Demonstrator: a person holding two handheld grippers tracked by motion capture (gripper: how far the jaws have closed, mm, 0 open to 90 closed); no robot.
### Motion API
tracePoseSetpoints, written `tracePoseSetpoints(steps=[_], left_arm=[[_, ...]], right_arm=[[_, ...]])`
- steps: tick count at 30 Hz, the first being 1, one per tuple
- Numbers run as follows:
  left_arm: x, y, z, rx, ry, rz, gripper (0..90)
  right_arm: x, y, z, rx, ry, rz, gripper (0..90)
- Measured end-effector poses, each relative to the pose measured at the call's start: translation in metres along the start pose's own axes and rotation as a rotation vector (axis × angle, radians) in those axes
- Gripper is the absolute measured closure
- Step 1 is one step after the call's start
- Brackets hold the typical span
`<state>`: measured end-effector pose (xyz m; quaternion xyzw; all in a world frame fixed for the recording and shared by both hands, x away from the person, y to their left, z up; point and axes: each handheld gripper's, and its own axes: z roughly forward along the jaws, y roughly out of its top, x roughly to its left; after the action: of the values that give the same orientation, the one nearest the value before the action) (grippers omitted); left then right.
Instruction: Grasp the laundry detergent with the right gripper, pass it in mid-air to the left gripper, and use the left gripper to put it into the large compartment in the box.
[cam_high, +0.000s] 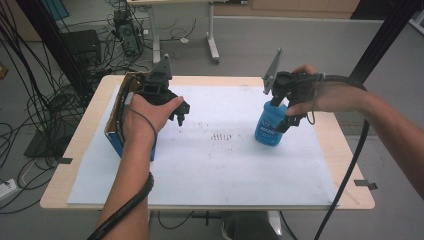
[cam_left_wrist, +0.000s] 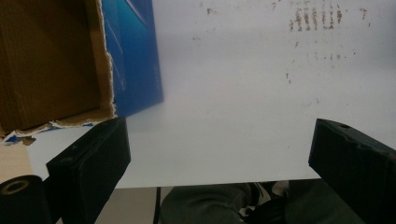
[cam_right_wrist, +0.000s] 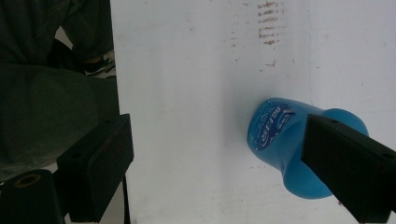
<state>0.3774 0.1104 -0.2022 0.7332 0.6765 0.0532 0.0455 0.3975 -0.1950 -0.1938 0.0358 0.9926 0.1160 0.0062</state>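
Note:
A blue plastic bottle (cam_high: 267, 129) stands upright on the white sheet (cam_high: 225, 170) at the right. My right gripper (cam_high: 288, 119) hovers at its top right side, jaws open. In the right gripper view the bottle (cam_right_wrist: 280, 135) lies partly under the right jaw, with a wide gap to the left jaw, and my right gripper (cam_right_wrist: 219, 126) grips nothing. A torn blue cardboard box (cam_high: 113, 136) with an open top sits at the table's left. My left gripper (cam_high: 182, 113) is just right of it, open and empty. In its own view my left gripper (cam_left_wrist: 222, 125) faces bare sheet, with the box (cam_left_wrist: 135, 56) at the upper left.
Brown smudges (cam_high: 222, 136) mark the middle of the sheet. The wooden table (cam_high: 70, 150) ends close to the sheet on all sides. Beyond it, on the floor, are cables and equipment (cam_high: 125, 35) and a desk leg (cam_high: 212, 45). Black frame posts rise at both sides.

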Motion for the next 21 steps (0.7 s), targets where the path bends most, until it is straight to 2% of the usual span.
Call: tracePoseSetpoints(steps=[8,21], left_arm=[[-0.005,0.001,0.001,0.005,0.007,0.013,5.9],[-0.008,0.003,-0.003,-0.001,0.014,0.021,5.7]], right_arm=[[0.0,-0.007,-0.002,-0.007,-0.002,0.019,9.6],[0.0,-0.025,-0.015,-0.03,-0.038,0.057,8.9]])
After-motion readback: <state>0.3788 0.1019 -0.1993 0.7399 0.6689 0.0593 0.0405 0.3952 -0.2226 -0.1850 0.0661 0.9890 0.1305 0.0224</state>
